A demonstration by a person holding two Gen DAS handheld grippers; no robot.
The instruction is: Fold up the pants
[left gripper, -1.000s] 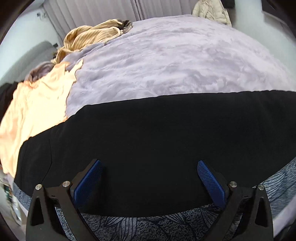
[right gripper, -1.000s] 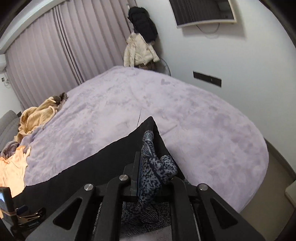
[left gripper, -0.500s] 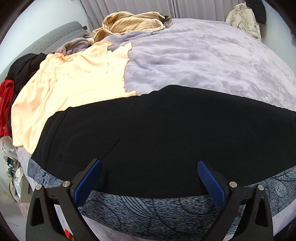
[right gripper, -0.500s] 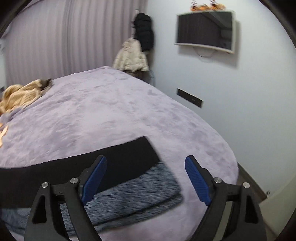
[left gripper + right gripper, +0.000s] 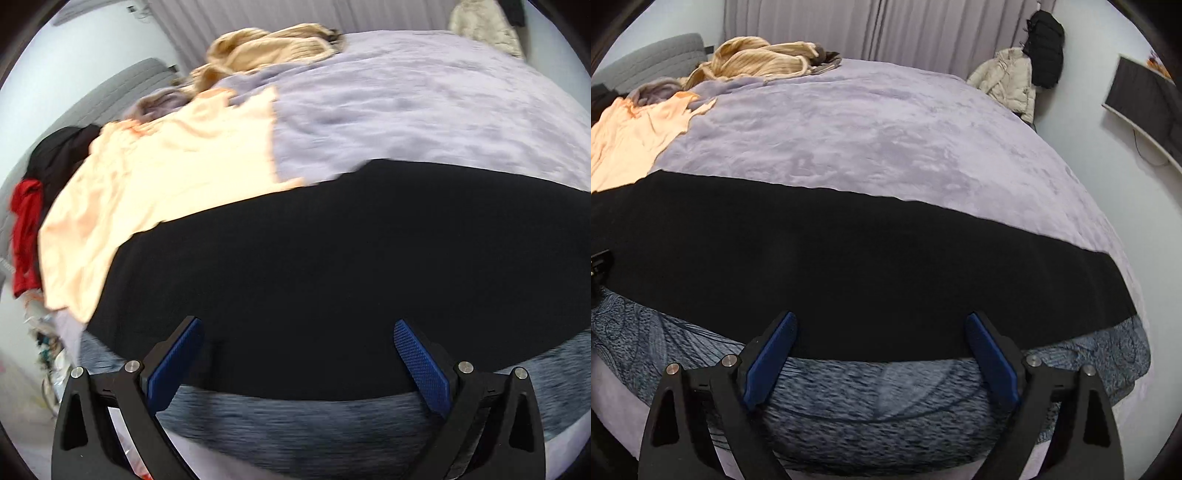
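- Pants (image 5: 879, 266): one pair, black, lying flat as a long band across the near part of the bed (image 5: 886, 140), reaching from the far left to the right edge. Same pair fills the middle of the left wrist view (image 5: 314, 280).
- Patterned cloth (image 5: 871, 402): one piece, blue-grey, under the pants; it shows along their near edge and at the right end. Also seen in the left wrist view (image 5: 303, 428).
- Left gripper (image 5: 299, 362): jaws wide apart, nothing between the pads; it hovers over the near edge of the pants. Two blue pads visible.
- Right gripper (image 5: 882, 354): jaws opening, already spread wide, nothing clamped; pants and patterned cloth lie below the gap. Two blue pads visible.
- Peach garment (image 5: 159, 192): one, spread on the left of the bed, touching the far left edge of the pants.
- Tan knit garment (image 5: 761, 59): one, bunched at the far left of the bed.
- Jackets on the far wall: two, one cream jacket (image 5: 1008, 81) and one black jacket (image 5: 1045, 51) above it.
- Red garment (image 5: 26, 236): one, at the left edge; dark clothing just beyond it.
- Screen (image 5: 1145, 107): one, on the right wall.
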